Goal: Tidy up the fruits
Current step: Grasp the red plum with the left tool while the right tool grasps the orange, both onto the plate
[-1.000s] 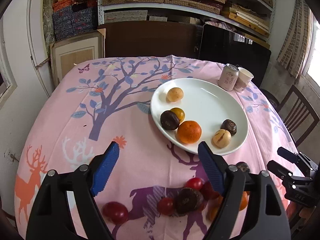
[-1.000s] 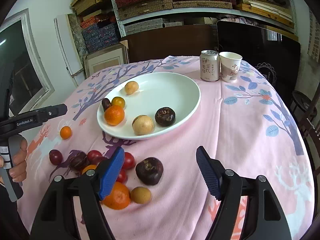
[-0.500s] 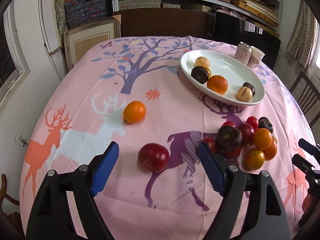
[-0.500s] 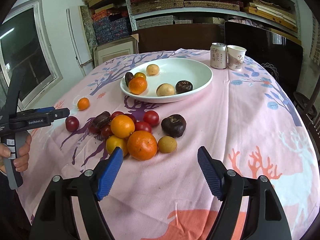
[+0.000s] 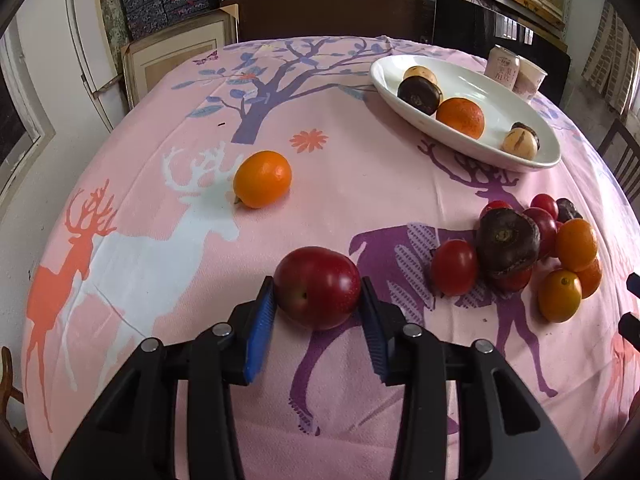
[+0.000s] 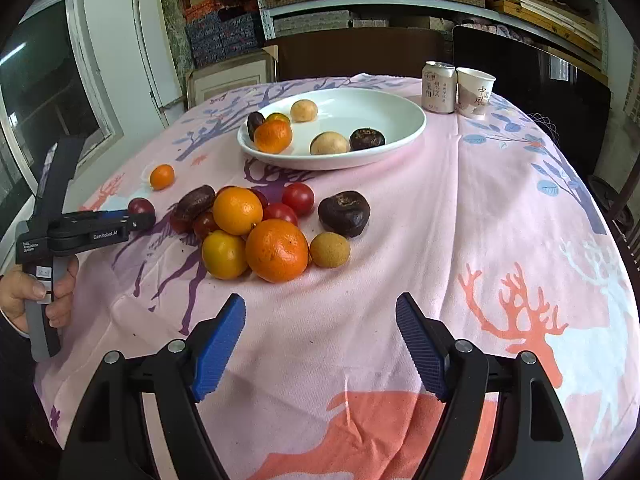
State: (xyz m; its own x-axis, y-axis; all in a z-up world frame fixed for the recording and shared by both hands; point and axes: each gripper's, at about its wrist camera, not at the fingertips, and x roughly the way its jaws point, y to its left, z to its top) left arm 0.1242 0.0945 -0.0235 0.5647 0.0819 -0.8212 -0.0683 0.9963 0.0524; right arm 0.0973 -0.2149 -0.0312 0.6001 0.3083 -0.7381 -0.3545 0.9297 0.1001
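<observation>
My left gripper (image 5: 318, 300) is shut on a dark red plum (image 5: 318, 286) that rests on the pink tablecloth; both blue pads touch its sides. It also shows in the right wrist view (image 6: 141, 206). A small orange (image 5: 262, 184) lies alone to the far left. A pile of oranges, red tomatoes and dark fruits (image 6: 256, 224) lies in front of a white plate (image 6: 400, 136) that holds several fruits. My right gripper (image 6: 320, 320) is open and empty, low over the cloth just short of the pile.
A drink can (image 6: 439, 86) and a paper cup (image 6: 475, 92) stand behind the plate at the far right. A wooden chair (image 5: 622, 160) is at the table's right edge. Shelves and a framed picture stand behind the table.
My left gripper has moved forward and down onto the plum and closed on it. My right gripper has drawn back a little from the fruit pile and stays open.
</observation>
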